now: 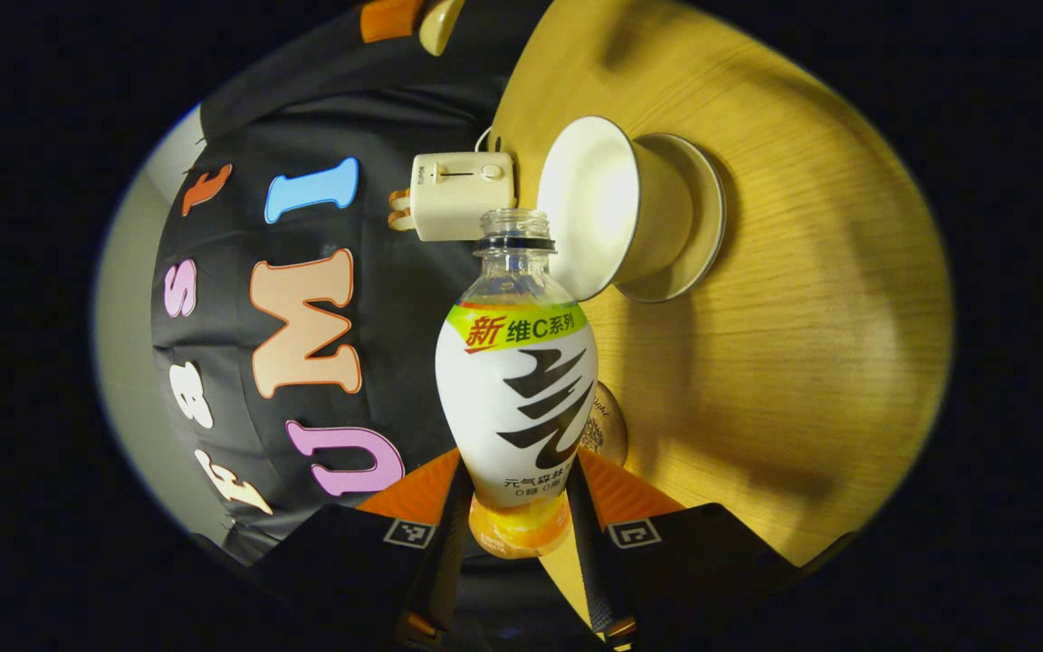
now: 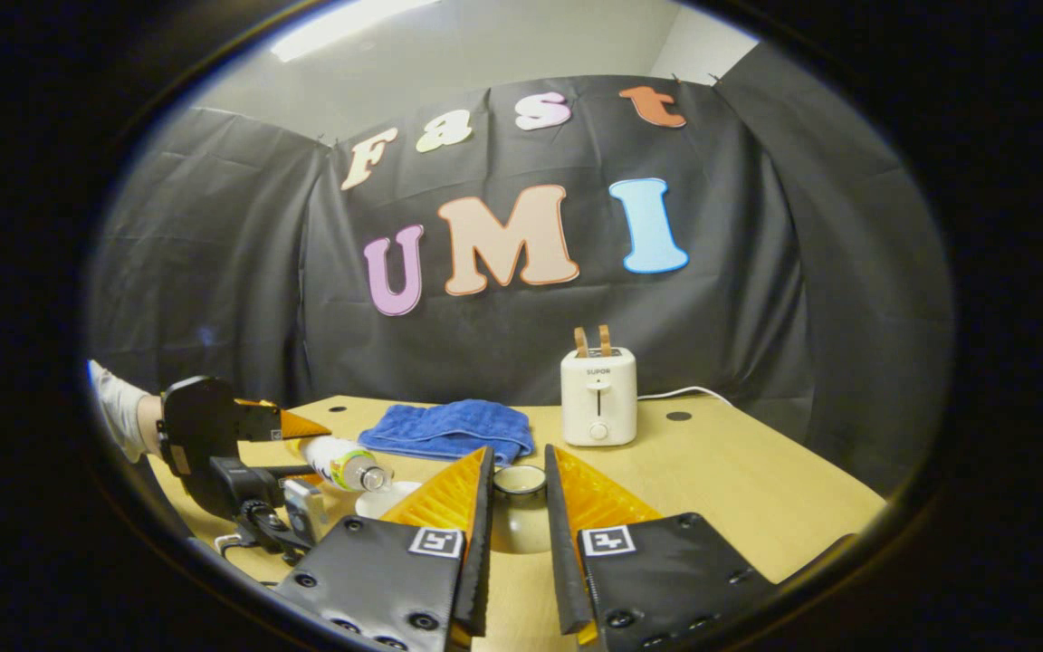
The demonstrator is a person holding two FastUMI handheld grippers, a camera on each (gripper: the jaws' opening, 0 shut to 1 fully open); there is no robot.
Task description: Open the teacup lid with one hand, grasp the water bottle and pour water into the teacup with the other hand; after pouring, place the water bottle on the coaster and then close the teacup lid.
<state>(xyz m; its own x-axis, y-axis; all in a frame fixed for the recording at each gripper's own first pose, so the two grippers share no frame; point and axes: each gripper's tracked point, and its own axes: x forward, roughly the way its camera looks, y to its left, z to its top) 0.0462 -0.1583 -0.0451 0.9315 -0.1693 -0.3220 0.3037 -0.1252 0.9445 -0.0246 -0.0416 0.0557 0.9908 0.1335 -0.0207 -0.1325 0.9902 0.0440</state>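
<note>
Going left to right in the right gripper view: a person's sleeve and the left gripper (image 2: 300,444) come in over the table's left edge, the water bottle (image 2: 340,462) lying nearly level in it, neck toward the teacup (image 2: 387,498) just beside the mouth, likely so the water lands inside. In the left gripper view the left gripper (image 1: 519,507) clamps the bottle (image 1: 519,389) low on its body, both fingers pressed to its sides; cap off, mouth at the rim of the open teacup (image 1: 603,204), which sits on its saucer (image 1: 698,231) on the table (image 1: 802,299). Looks like the pour step; no water stream can be made out. A glassy disc (image 1: 607,435) behind the bottle may be the coaster, not sure. Next, the blue towel (image 2: 449,430) near the table's back edge, then the right gripper (image 2: 519,493), closed around the teacup lid (image 2: 520,480), held clear of the cup so the opening stays free. Toaster (image 2: 598,398) farther right at the back edge.
</note>
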